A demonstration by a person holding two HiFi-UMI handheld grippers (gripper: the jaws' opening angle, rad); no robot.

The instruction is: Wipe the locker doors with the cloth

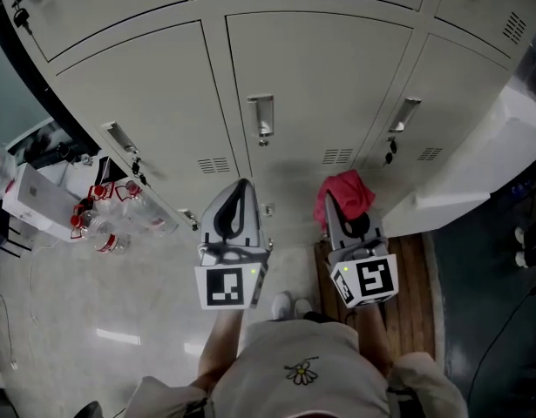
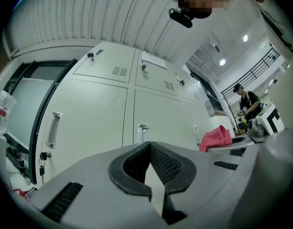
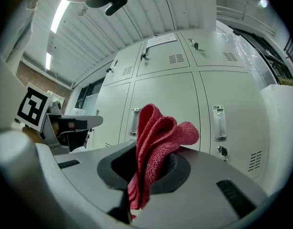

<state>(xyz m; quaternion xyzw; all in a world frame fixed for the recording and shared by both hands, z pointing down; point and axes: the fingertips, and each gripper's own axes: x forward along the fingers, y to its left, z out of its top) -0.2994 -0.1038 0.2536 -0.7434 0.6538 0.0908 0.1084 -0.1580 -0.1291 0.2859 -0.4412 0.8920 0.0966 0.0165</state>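
— What could be going wrong here?

— The right gripper [image 3: 147, 171] is pinching the red cloth [image 3: 156, 136] by a bunched fold, and most of the cloth is sticking up past the jaws. I think dragging it across the locker doors [image 1: 315, 85] could pull it loose. It might also catch on a door handle [image 1: 261, 116] or on the keys [image 1: 389, 152] hanging from the lock beside it.

— And the other one?

— The left gripper [image 2: 150, 149] is pressing its jaws together at the tips with nothing between them. If it drifts forward, I'd guess bare plastic could scrape the paint.

— How is the person holding them?

— Both arms are reaching out low in front of the body, side by side. Both grippers are pointing at the lockers, and the cloth seems to be hanging just short of the doors.
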